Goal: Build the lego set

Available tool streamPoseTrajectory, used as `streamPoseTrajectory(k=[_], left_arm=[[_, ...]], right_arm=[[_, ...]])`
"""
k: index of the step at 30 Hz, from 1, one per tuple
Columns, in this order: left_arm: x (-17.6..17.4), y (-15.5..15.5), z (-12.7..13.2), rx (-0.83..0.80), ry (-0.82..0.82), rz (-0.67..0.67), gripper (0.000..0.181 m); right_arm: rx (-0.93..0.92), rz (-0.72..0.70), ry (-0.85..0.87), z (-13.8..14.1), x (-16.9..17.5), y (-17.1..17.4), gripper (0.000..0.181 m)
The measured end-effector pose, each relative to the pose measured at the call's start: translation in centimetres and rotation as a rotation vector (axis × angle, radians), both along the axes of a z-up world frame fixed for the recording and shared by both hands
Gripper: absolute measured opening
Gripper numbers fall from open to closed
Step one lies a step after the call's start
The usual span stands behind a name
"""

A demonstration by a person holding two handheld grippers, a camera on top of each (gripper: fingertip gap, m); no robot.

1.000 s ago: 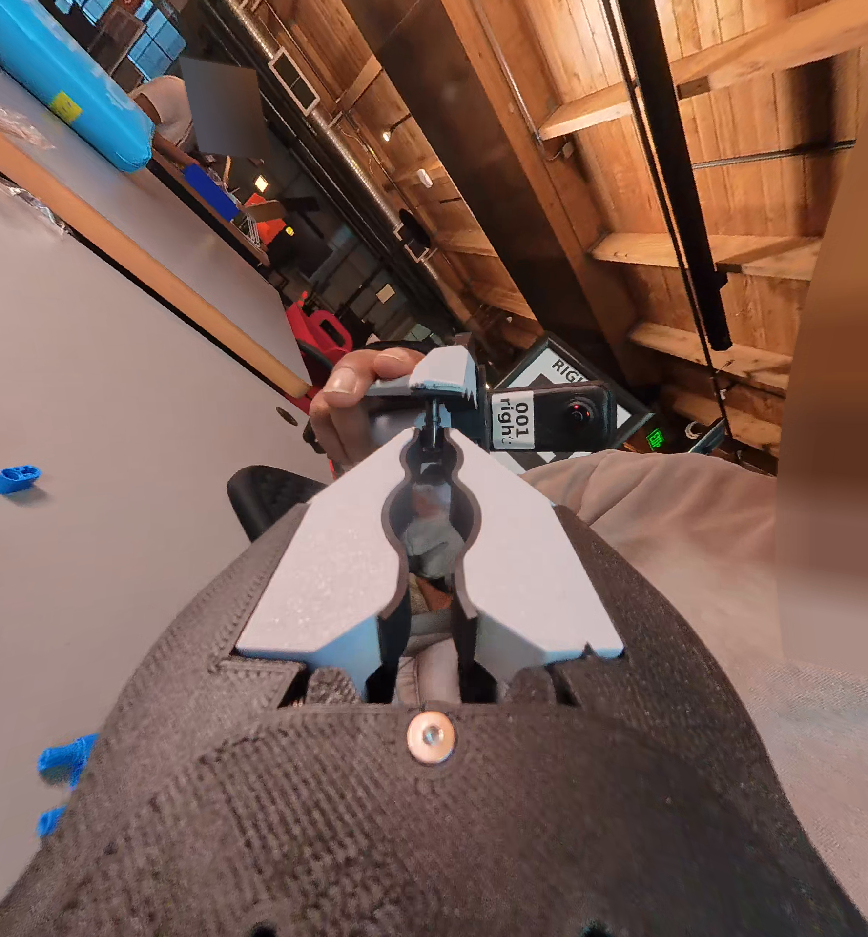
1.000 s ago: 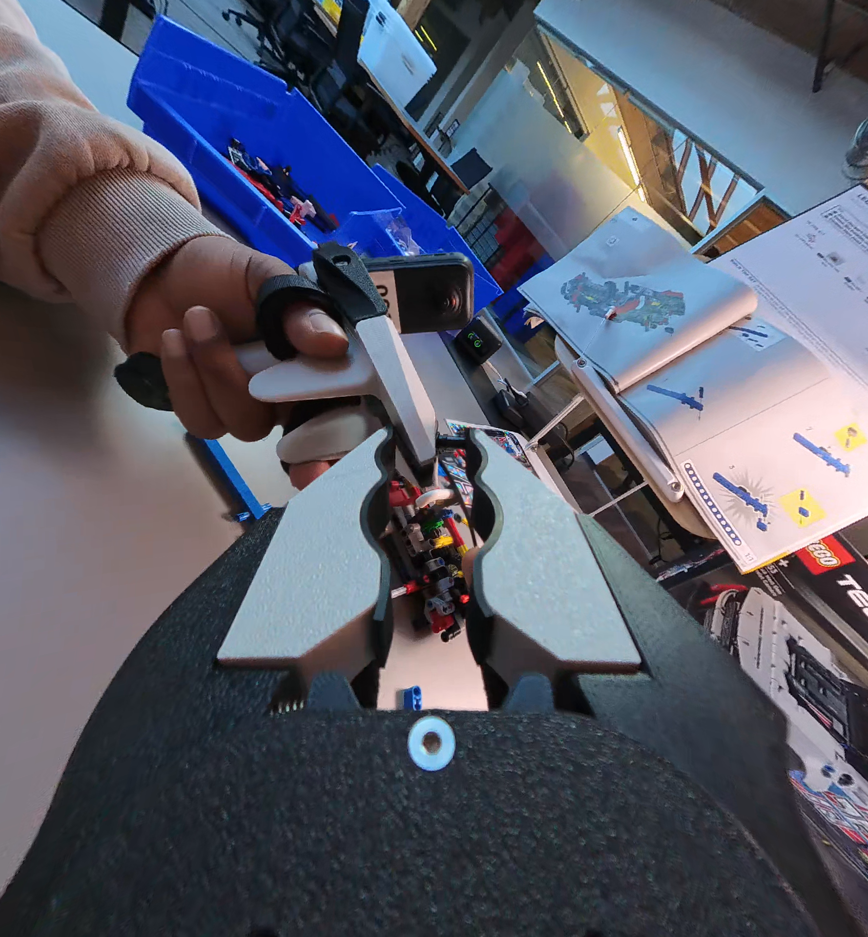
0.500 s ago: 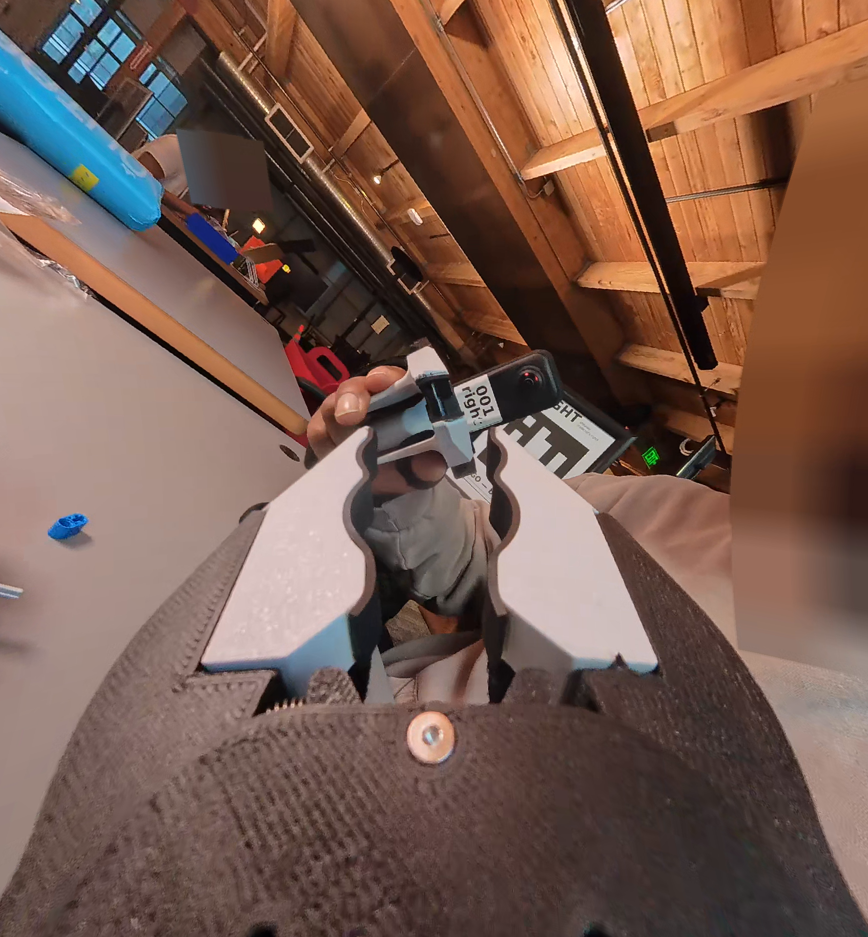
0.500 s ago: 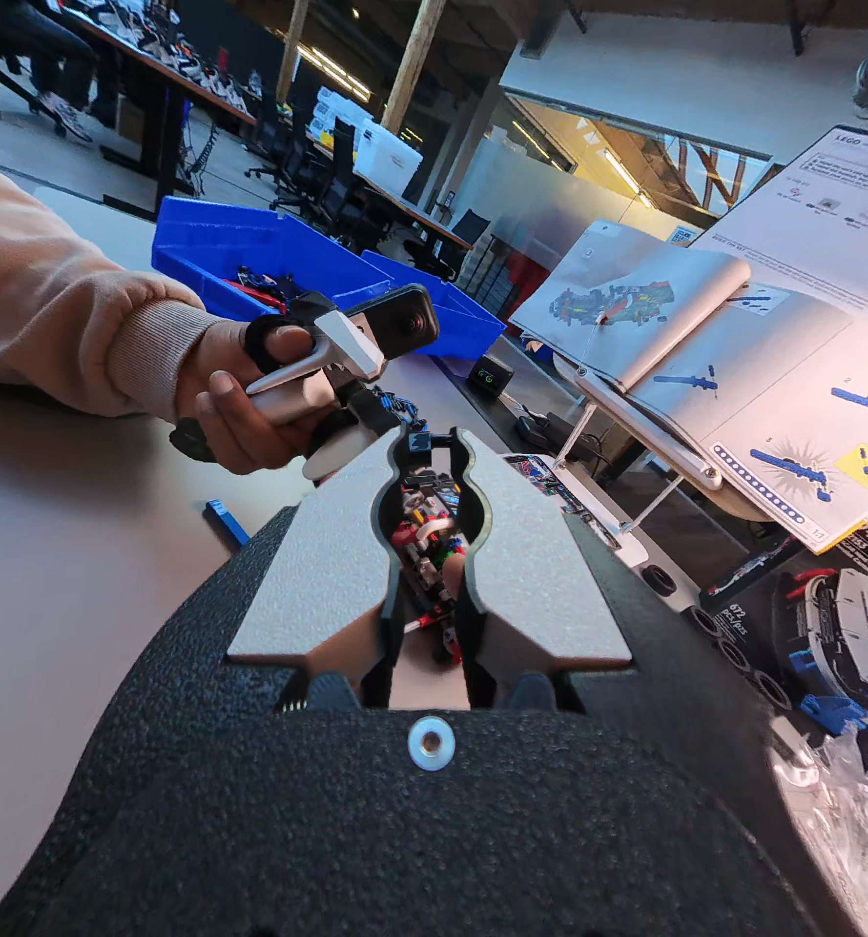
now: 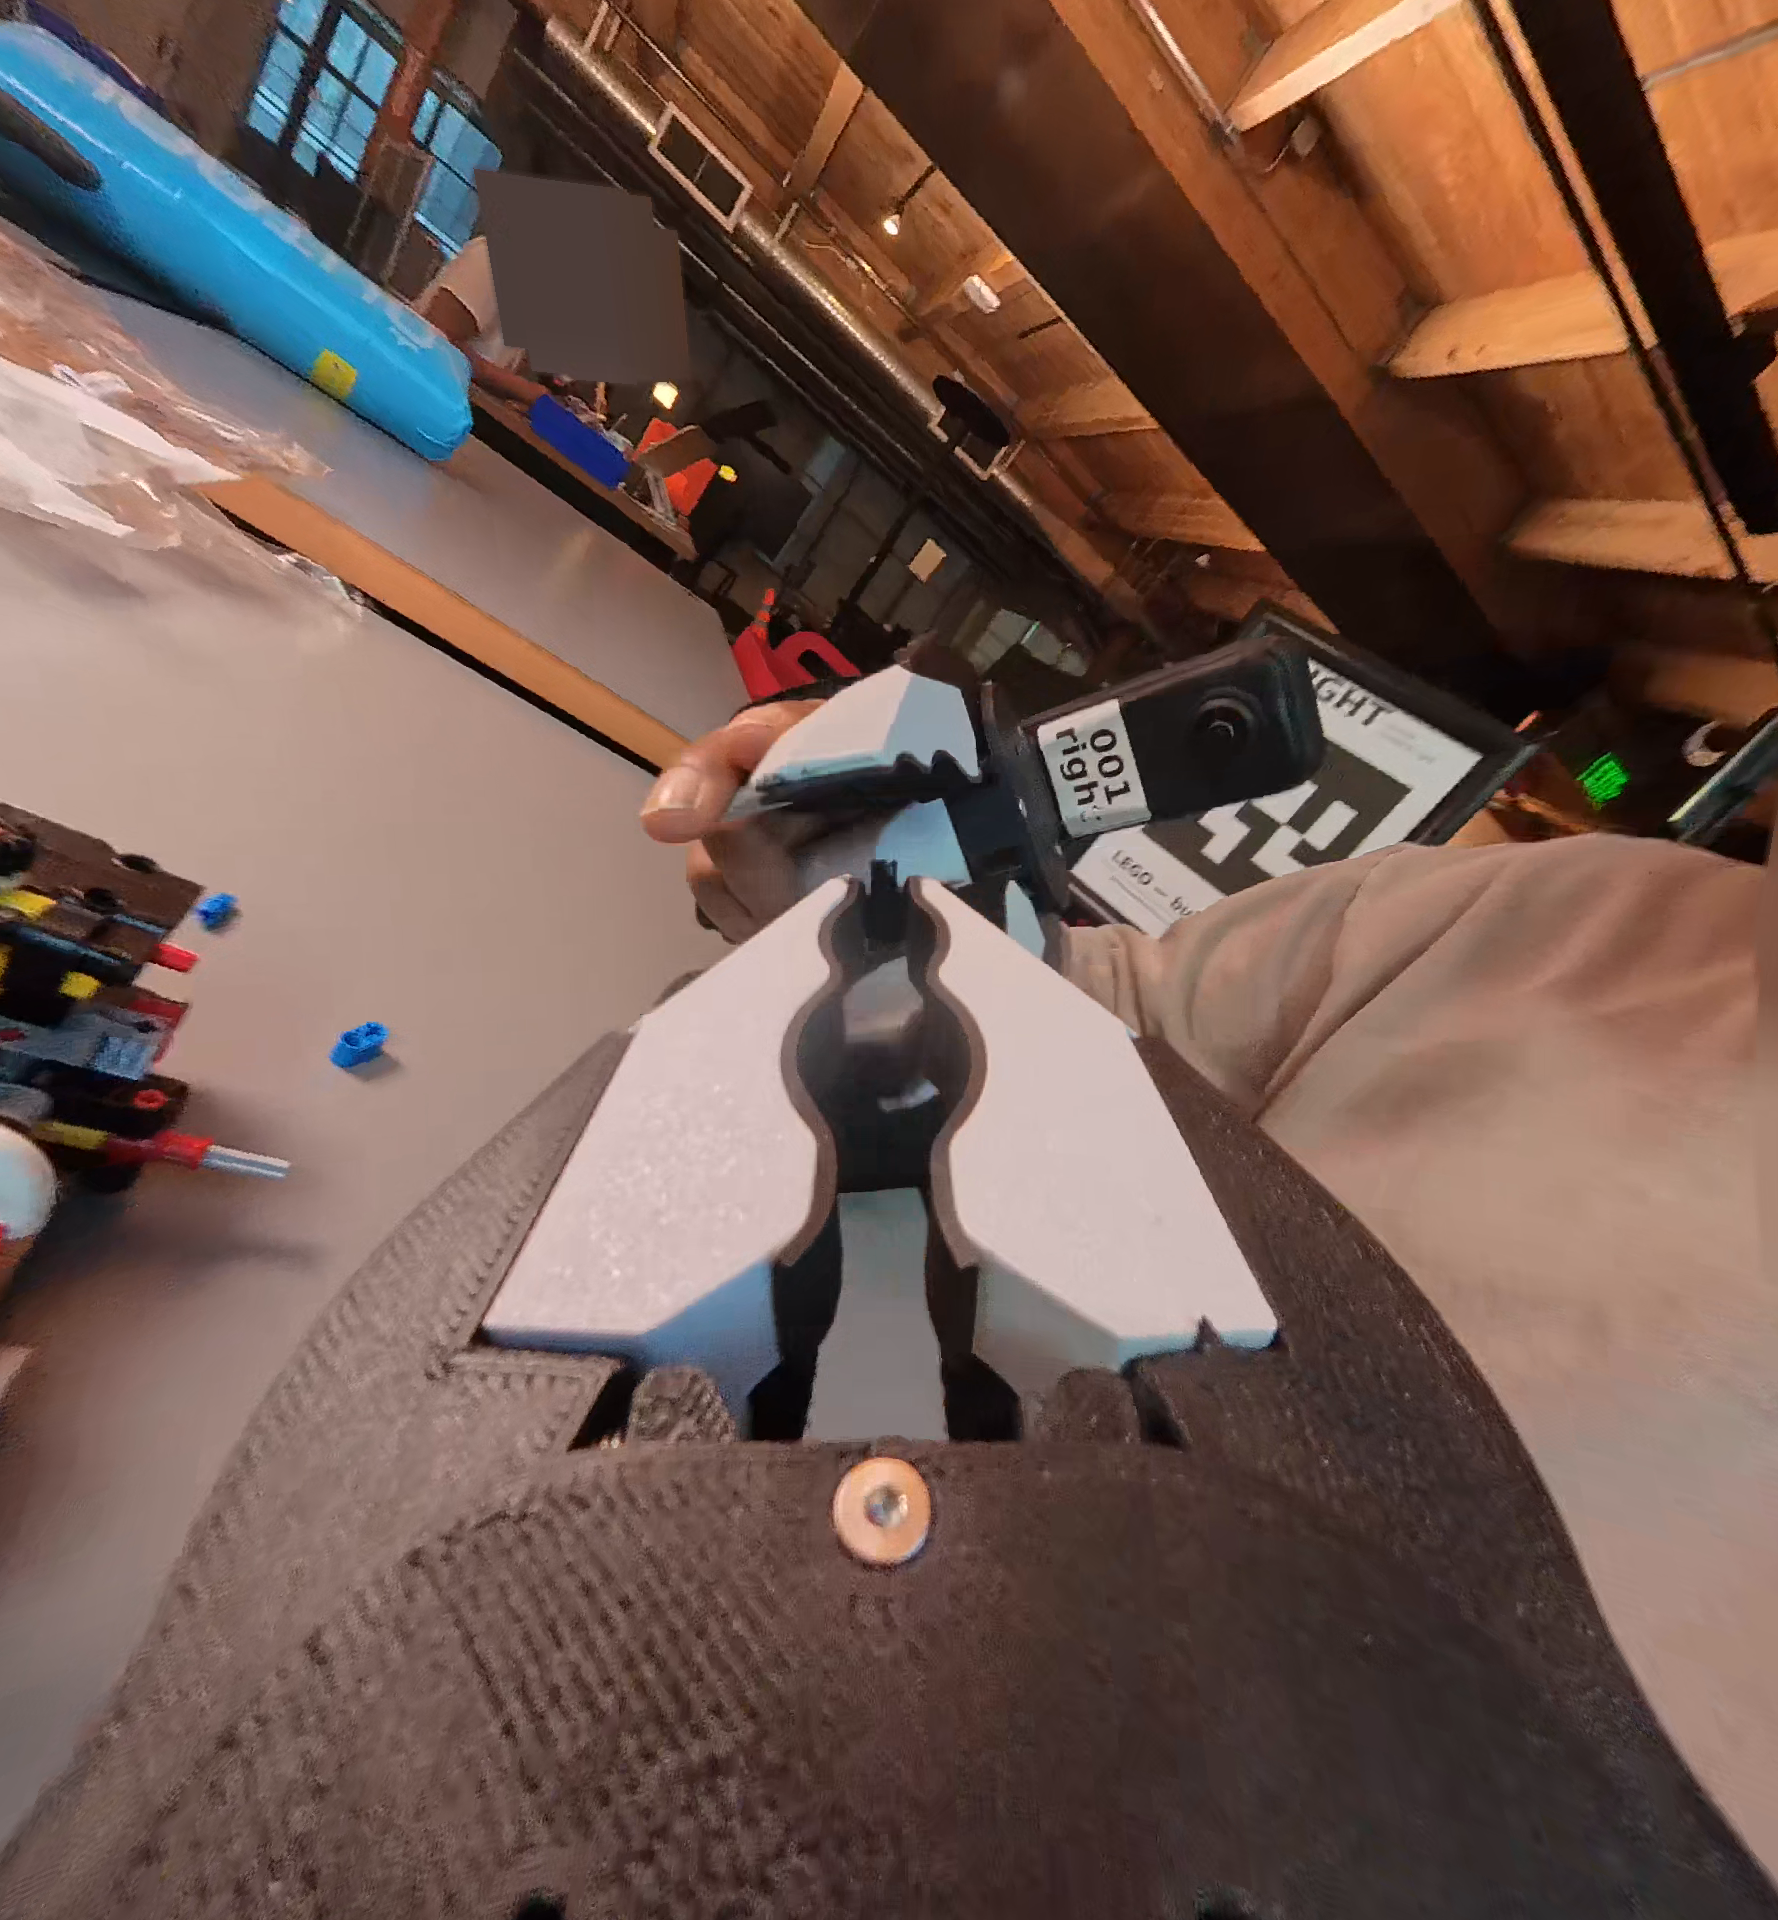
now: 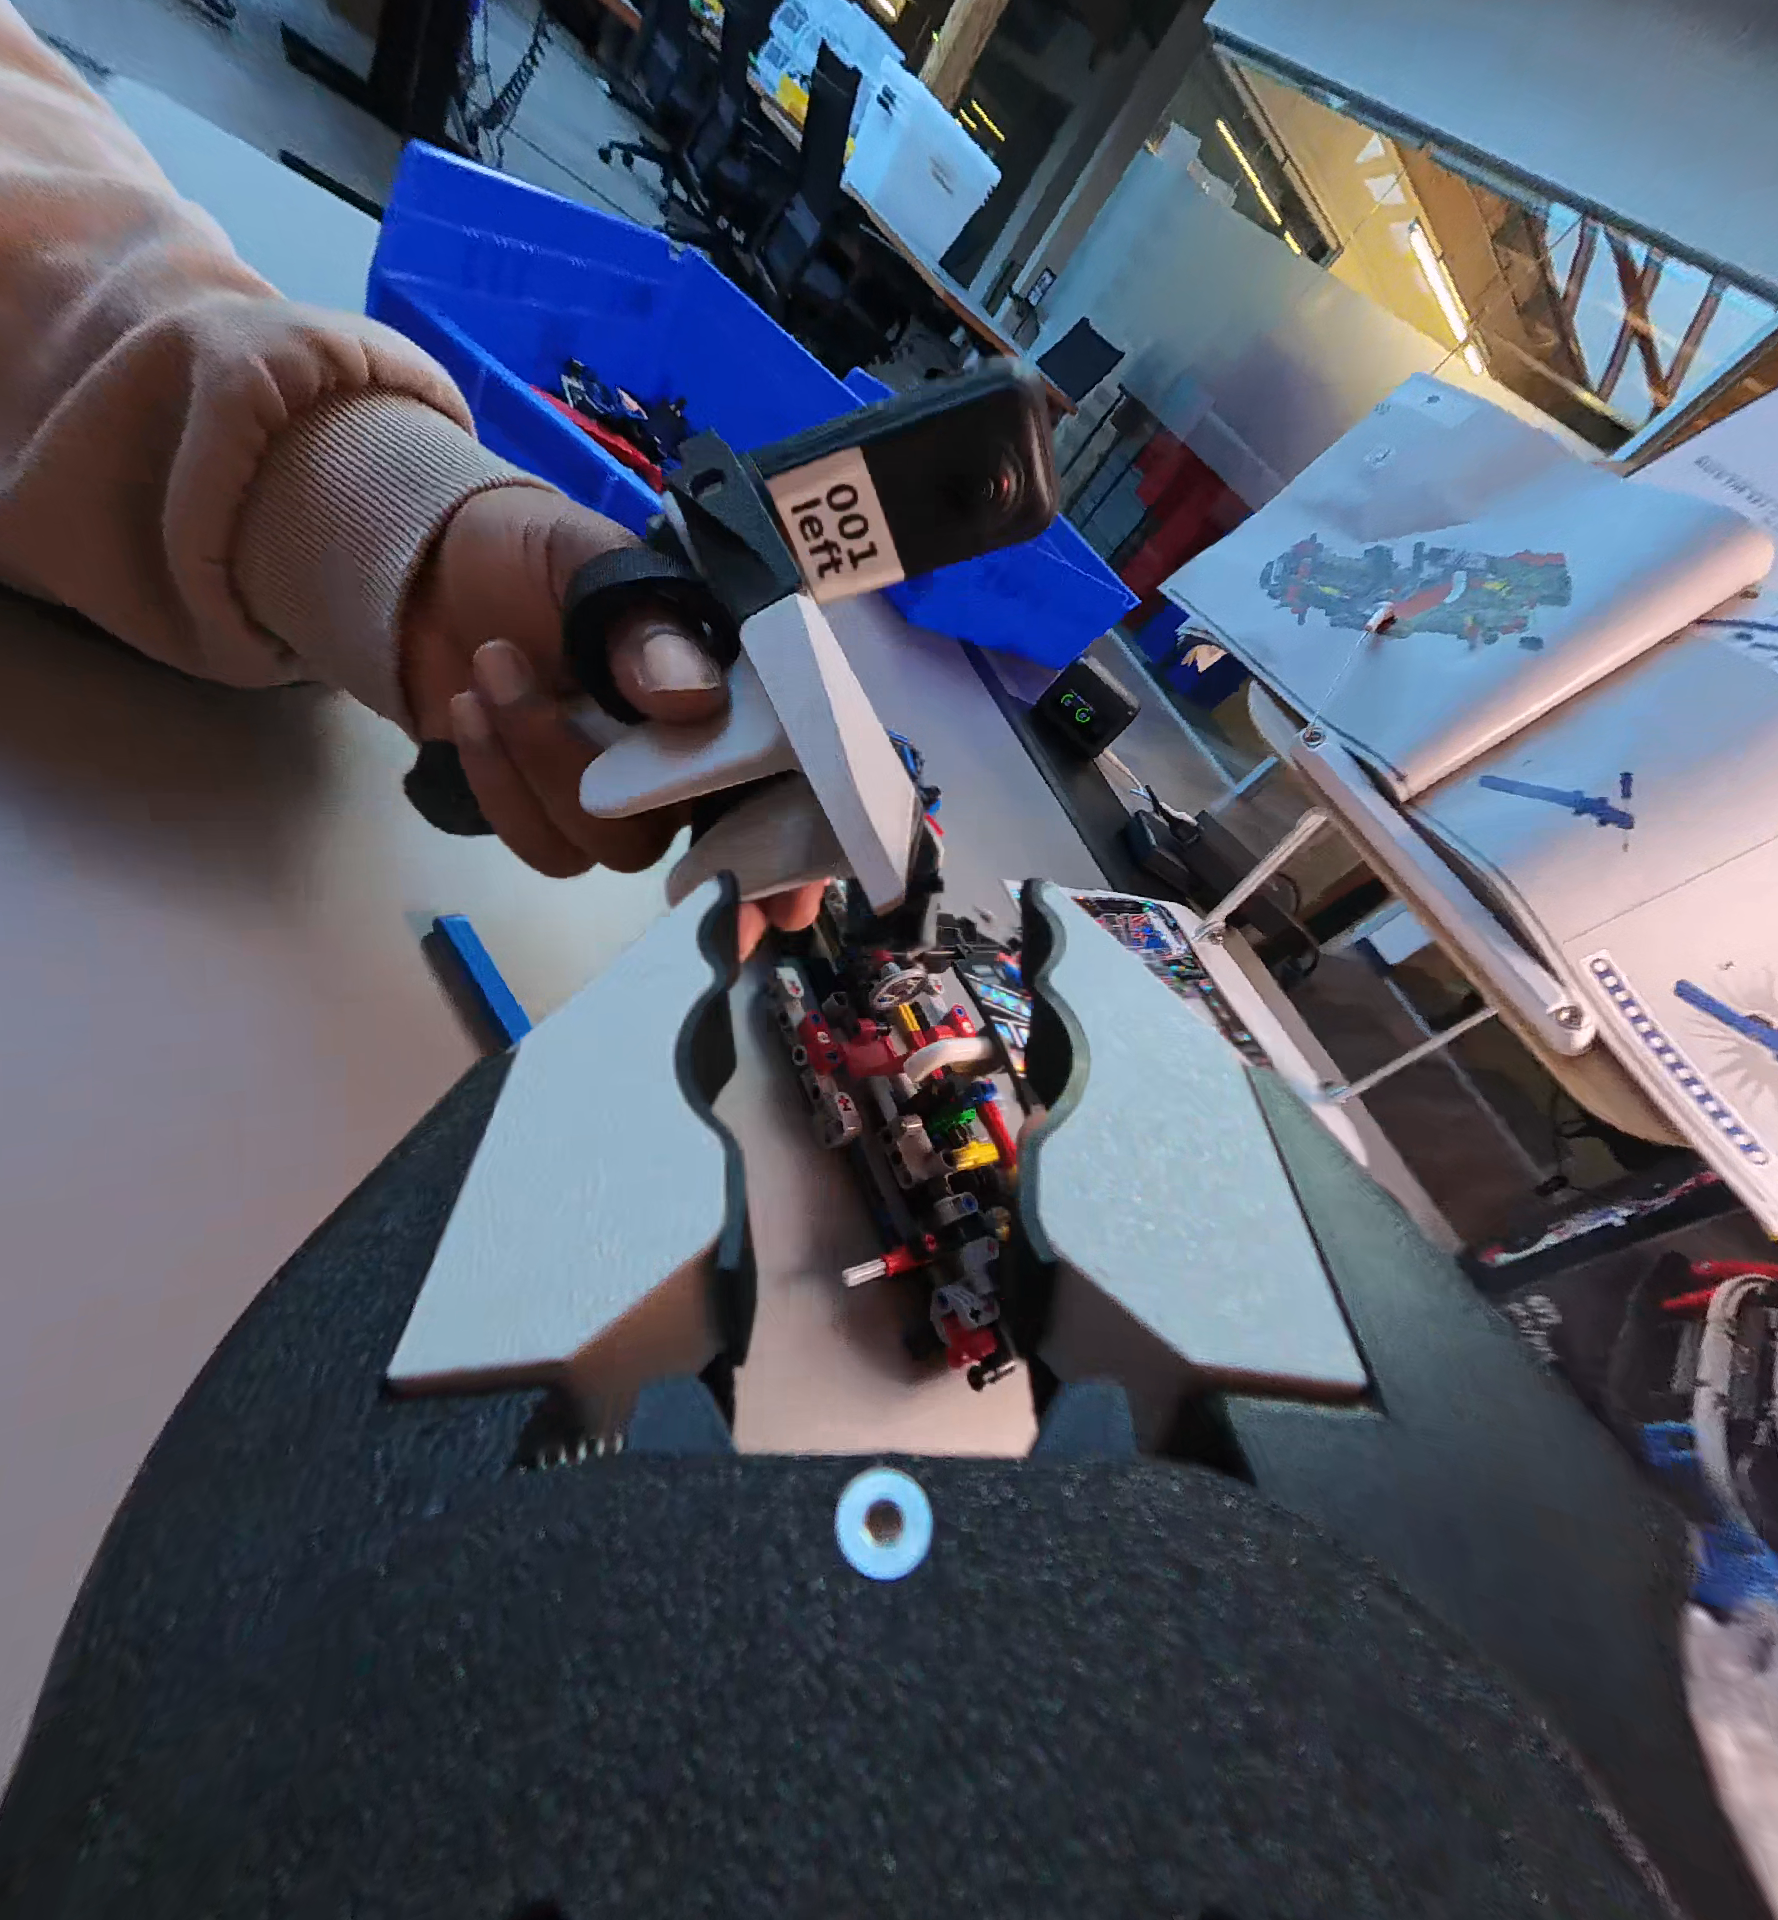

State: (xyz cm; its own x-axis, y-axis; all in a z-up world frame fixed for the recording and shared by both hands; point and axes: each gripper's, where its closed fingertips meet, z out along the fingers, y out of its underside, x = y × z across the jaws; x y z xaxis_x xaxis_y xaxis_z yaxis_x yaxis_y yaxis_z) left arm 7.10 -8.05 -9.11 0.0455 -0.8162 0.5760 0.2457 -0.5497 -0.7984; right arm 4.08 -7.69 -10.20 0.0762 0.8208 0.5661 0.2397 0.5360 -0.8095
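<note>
I see the grey table [image 6: 137,1039], with the part-built lego model [image 6: 916,1132] lying on it, framed between my right gripper [image 6: 880,914] fingers, which are spread wide and hold nothing. Left gripper [image 5: 880,904] is nearly closed on a small black piece [image 5: 880,899] (a pin, too small to be sure). Loose blue connector [image 5: 358,1044] sits near the model's right.

Soft indoor daylight, wide-angle bending at the edges, motion blur toward the corners.
</note>
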Motion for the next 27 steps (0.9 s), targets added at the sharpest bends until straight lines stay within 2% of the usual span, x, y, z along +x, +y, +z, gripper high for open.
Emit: streamPoseTrajectory(k=[2, 4, 7, 9, 11, 14, 18, 21, 23, 27], left_arm=[[-0.6, 0.6, -0.1, 0.115, 0.081, 0.082, 0.005], [-1.2, 1.2, -0.3, 0.276, 0.193, 0.176, 0.005], [-2.1, 1.7, -0.5, 0.535, 0.353, 0.307, 0.005], [-2.2, 0.8, 0.1, 0.676, 0.367, 0.33, 0.005], [-2.3, -0.1, 0.6, 0.76, 0.358, 0.337, 0.005], [-2.7, -0.9, 0.4, 0.854, 0.408, 0.35, 0.005], [-2.8, -1.7, -0.8, 0.953, 0.503, 0.363, 0.005], [-2.8, -2.0, -1.3, 0.992, 0.537, 0.366, 0.005], [-3.0, -1.9, -1.5, 1.0, 0.548, 0.362, 0.005], [-3.1, -2.2, -1.4, 0.992, 0.523, 0.323, 0.005]], right_arm=[[-0.109, 0.032, 0.028, 0.1, 0.2, -0.1, 0.059], [-0.223, 0.055, 0.05, 0.0, 0.6, 0.0, 0.057], [-0.459, 0.098, 0.095, -0.1, 0.9, 0.1, 0.044], [-0.606, 0.144, 0.13, 0.1, 1.0, 0.1, 0.031], [-0.694, 0.201, 0.147, 0.4, 0.9, -0.1, 0.027], [-0.818, 0.306, 0.117, 0.5, 0.7, -1.1, 0.017], [-1.033, 0.419, 0.055, 0.3, -0.5, -2.1, 0.021], [-1.147, 0.464, -0.016, -0.7, -1.5, -2.6, 0.022], [-1.226, 0.515, -0.033, -0.7, -1.6, -2.9, 0.014], [-1.334, 0.606, -0.034, -0.5, -1.6, -3.1, 0.011]])
